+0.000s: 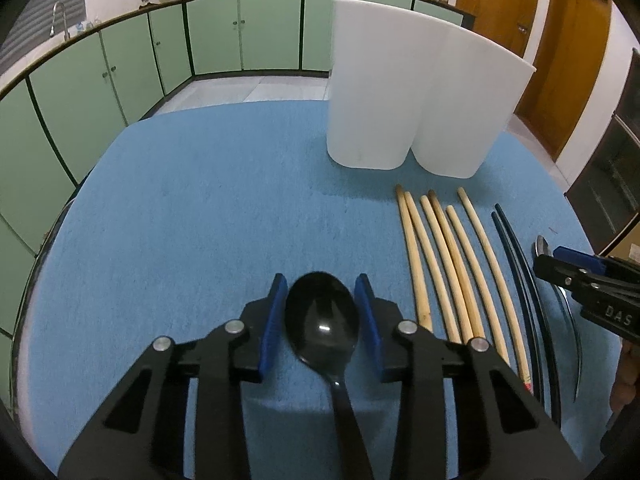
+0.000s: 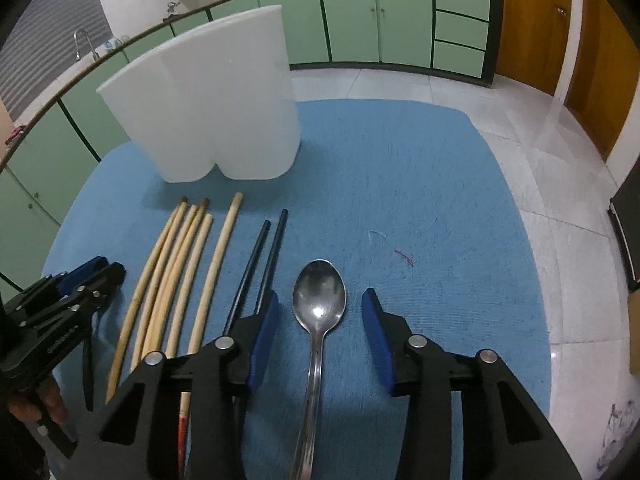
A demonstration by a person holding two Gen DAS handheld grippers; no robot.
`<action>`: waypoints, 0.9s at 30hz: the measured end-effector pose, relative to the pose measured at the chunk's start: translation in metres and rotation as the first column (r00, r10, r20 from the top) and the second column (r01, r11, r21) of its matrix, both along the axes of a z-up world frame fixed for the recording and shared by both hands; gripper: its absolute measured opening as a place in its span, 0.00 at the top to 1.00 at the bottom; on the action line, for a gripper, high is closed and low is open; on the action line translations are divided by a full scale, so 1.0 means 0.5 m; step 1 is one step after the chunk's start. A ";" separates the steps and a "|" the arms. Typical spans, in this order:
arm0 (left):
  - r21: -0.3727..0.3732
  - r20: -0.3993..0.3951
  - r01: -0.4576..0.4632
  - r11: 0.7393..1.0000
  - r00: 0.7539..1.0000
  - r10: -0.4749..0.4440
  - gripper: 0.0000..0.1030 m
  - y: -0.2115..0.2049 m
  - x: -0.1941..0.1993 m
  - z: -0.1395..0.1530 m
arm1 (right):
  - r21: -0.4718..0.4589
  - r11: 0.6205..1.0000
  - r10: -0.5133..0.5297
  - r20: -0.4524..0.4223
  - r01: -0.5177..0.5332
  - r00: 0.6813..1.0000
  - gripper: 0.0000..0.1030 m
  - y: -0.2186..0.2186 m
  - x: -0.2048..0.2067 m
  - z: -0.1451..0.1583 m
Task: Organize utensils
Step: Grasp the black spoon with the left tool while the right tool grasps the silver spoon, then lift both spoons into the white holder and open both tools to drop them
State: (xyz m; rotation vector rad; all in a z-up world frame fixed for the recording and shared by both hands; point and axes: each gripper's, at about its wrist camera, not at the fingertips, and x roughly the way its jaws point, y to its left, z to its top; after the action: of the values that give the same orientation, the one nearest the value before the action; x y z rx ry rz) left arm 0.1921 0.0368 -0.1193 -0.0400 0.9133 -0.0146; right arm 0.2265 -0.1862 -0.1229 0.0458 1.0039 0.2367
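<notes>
The left gripper [image 1: 322,312] stands with its blue pads either side of the bowl of a black spoon [image 1: 322,320], close to it but with a thin strip of cloth visible on each flank, so the jaws look released, not yet pressing. The right gripper [image 2: 320,332] is likewise unclenched: a steel spoon [image 2: 319,296] lies centred between its pads, with clear gaps on both sides, wider than on the left. Both spoons lie flat on the blue cloth [image 1: 200,208], bowls pointing away from the person, handles running back beneath the grippers.

Between the two spoons lie the wooden chopsticks [image 1: 440,264] in a loose fan, and beside them a black pair [image 2: 264,264] next to the steel spoon. Beyond them, at the far side of the cloth, stands a white two-compartment holder [image 1: 400,96], upright; its inside cannot be seen.

The step in hand appears to be the grasp of both spoons at once. The next move calls for closing each pair of pads squarely on the spoon, then lifting cleanly; the rounded bowls may slip, and the right pads sit very near the black chopsticks
</notes>
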 end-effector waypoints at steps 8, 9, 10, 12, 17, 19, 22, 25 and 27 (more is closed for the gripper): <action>0.044 0.002 -0.001 0.999 1.000 0.001 0.67 -0.022 0.001 -0.001 | -0.037 0.999 -0.014 0.009 0.015 1.000 0.72 0.004 -0.006 -0.002; 0.041 0.003 -0.003 0.999 1.000 0.003 0.67 -0.025 0.000 -0.001 | -0.033 0.999 -0.016 0.010 0.016 1.000 0.73 0.003 -0.006 -0.002; 0.036 0.003 -0.006 0.999 1.000 0.006 0.67 -0.025 -0.001 -0.001 | -0.034 0.999 -0.014 0.015 0.015 1.000 0.73 0.003 -0.008 -0.001; 0.034 0.005 -0.007 0.999 1.000 0.007 0.68 -0.028 -0.003 0.000 | -0.038 0.999 -0.008 0.022 0.009 1.000 0.73 0.005 -0.009 0.000; -0.028 0.049 -0.010 1.000 0.999 0.011 0.68 -0.016 -0.014 0.016 | 0.046 0.999 -0.009 0.076 0.006 0.997 0.73 -0.018 -0.033 0.019; -0.038 0.094 -0.011 0.999 0.995 0.015 0.68 -0.018 -0.023 0.035 | 0.076 0.997 -0.010 0.116 0.001 0.993 0.73 -0.028 -0.041 0.040; -0.068 0.178 -0.008 0.998 0.984 0.020 0.68 -0.018 -0.037 0.075 | 0.113 0.993 -0.002 0.187 -0.020 0.982 0.73 -0.043 -0.061 0.083; -0.097 0.252 -0.001 0.995 0.967 0.025 0.68 -0.013 -0.045 0.115 | 0.132 0.990 0.014 0.239 -0.047 0.971 0.73 -0.049 -0.069 0.124; -0.116 0.304 0.006 0.993 0.952 0.029 0.68 -0.010 -0.049 0.142 | 0.145 0.987 0.019 0.273 -0.061 0.962 0.73 -0.047 -0.072 0.148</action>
State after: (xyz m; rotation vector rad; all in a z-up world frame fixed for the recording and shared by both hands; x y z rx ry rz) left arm 0.1677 0.0317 -0.0482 -0.1473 0.6007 -0.0615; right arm 0.1906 -0.2099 -0.0487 0.1294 0.7126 0.3473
